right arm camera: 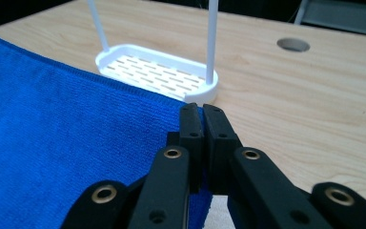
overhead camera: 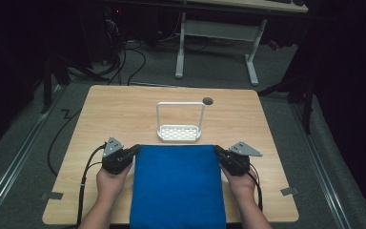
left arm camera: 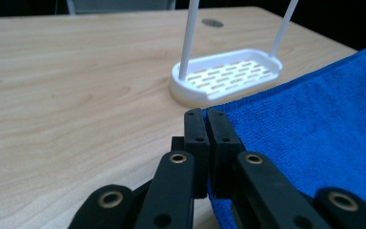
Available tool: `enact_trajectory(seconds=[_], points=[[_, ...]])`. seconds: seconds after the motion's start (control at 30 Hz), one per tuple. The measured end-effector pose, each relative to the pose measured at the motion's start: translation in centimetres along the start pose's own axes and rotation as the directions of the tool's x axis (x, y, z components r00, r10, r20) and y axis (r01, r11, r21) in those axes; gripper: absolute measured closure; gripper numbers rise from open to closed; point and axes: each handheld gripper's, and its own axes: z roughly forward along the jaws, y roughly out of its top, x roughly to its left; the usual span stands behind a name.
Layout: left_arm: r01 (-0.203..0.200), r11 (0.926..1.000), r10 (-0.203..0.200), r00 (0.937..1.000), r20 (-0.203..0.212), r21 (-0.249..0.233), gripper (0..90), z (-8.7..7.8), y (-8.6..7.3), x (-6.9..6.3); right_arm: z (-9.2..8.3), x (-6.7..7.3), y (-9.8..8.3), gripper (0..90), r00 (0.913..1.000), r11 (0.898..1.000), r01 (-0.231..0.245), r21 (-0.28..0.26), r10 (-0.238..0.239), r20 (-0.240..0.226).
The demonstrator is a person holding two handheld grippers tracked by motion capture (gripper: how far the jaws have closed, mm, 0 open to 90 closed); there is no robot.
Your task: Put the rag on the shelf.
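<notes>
a blue cloth [overhead camera: 177,183] lies flat on the near middle of the wooden table [overhead camera: 124,109], its near edge reaching the table's near edge. the left gripper [overhead camera: 134,151] sits at the cloth's far left corner and the right gripper [overhead camera: 218,151] at its far right corner, each held by a hand coming in from the near side.

in the left gripper view the jaws stand pressed together with the corner edge of the cloth [left arm camera: 314,129] pinched between them; the blue fabric runs under and to the right of the jaws. in the right gripper view the jaws are likewise closed tight, with the cloth [right arm camera: 62,143] corner caught between them and the fabric spreading away to the left.

just beyond the cloth's far edge stands a white rack [overhead camera: 179,133], a slotted oval tray with a tall thin hoop handle rising upright from its two ends. in the gripper views the tray [left arm camera: 226,76] [right arm camera: 152,71] looks to touch or very nearly touch the far hem of the cloth; which of the two i cannot tell.

farther back and a little right of the rack is a small round hole [overhead camera: 208,100] in the tabletop. a black cable [overhead camera: 83,183] trails from the left gripper toward the near edge.
</notes>
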Motion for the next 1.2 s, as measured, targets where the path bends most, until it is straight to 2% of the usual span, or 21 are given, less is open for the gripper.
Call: enact_trajectory(seconds=[0.17,0.27,0.3,0.4,0.73,0.9,0.93,0.97,1.2], points=[[-0.012,0.998,0.012,0.9999,-0.006,-0.061,88.4,-1.1,0.8,-0.5,-1.0,0.3,0.6,88.3,0.9999,0.999,0.01,-0.043,-0.011,-0.005],[-0.018,0.9967,0.017,0.9998,-0.005,-0.08,88.4,-1.5,1.2,-0.6,-1.5,0.6,1.0,88.3,0.9998,0.997,0.019,-0.069,-0.019,-0.005],[-0.024,0.9942,0.024,0.9997,-0.008,-0.105,88.4,-2.0,1.5,-0.8,-1.7,0.7,1.2,88.3,0.9997,0.997,0.024,-0.08,-0.025,-0.002],[-0.034,0.9923,0.033,0.9994,-0.012,-0.119,88.4,-2.4,1.9,-1.0,-2.1,0.9,1.5,88.3,0.9995,0.995,0.031,-0.098,-0.031,0.0],[-0.059,0.9761,0.057,0.9982,-0.018,-0.209,88.4,-4.4,3.5,-1.9,-4.5,2.1,3.5,88.4,0.9977,0.976,0.067,-0.209,-0.068,0.005],[-0.076,0.9626,0.073,0.9971,-0.021,-0.26,88.5,-5.4,4.6,-2.6,-5.6,2.6,4.3,88.4,0.9962,0.965,0.086,-0.248,-0.086,0.009],[-0.076,0.9626,0.073,0.9971,-0.021,-0.26,88.5,-5.4,4.6,-2.6,-5.7,2.7,4.5,88.4,0.9965,0.964,0.082,-0.254,-0.083,0.01],[-0.091,0.9552,0.088,0.9958,-0.023,-0.282,88.5,-5.9,5.2,-3.0,-5.9,2.7,4.7,88.4,0.9958,0.961,0.091,-0.262,-0.091,0.012],[-0.143,0.928,0.14,0.9896,-0.035,-0.344,88.7,-7.2,7.8,-4.0,-7.3,2.9,6.9,88.4,0.996,0.94,0.089,-0.33,-0.088,0.019]])
